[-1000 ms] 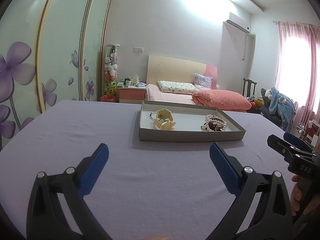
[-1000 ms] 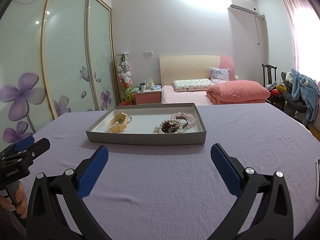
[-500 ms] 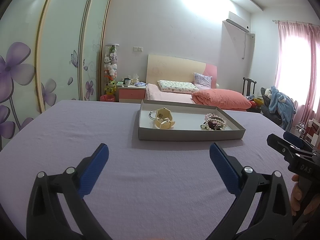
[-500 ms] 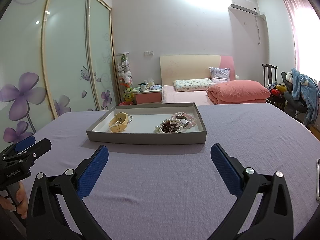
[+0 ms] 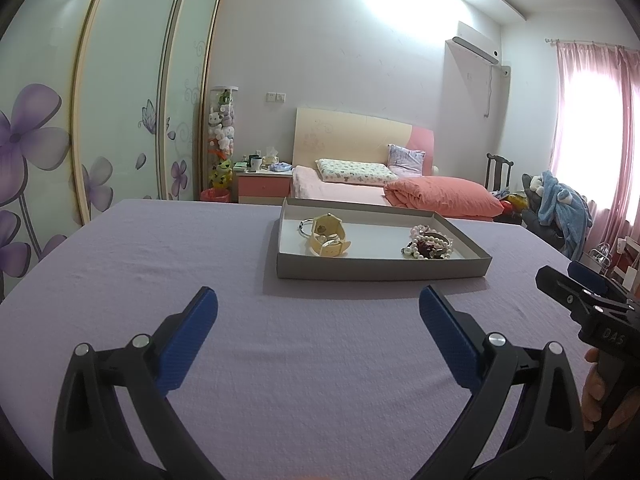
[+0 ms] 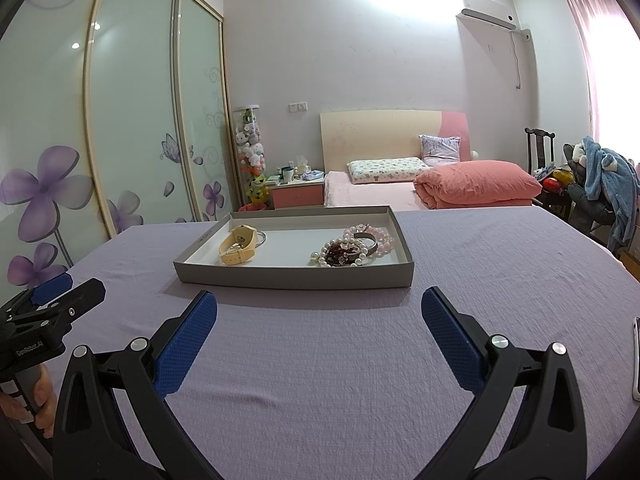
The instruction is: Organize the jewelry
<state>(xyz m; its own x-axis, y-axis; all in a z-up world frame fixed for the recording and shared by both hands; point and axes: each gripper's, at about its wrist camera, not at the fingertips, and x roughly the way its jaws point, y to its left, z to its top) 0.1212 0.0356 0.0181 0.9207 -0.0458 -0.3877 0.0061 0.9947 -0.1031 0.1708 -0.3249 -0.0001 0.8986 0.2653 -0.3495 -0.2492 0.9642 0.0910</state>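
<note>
Close up, the left gripper (image 5: pixel 318 300) is wide open with nothing between its blue fingers, and the right gripper (image 6: pixel 319 304) is wide open and empty too. Both hang over the purple cloth (image 6: pixel 340 360), side by side, well back from the tray (image 6: pixel 296 278). Almost nothing has changed since a second ago: the grippers sit in nearly the same spots and the jewelry has not moved. Farther off, the gray tray holds it all. The yellow watch (image 6: pixel 237 246) and a silver ring (image 6: pixel 261 239) lie at the left end. The pearl and pink bracelets (image 6: pixel 352 248) lie in a heap at the right end. So the jewelry is already in the tray, in two groups. This could be a tidy ending, or the bracelet heap may need sorting; I cannot tell which.
</note>
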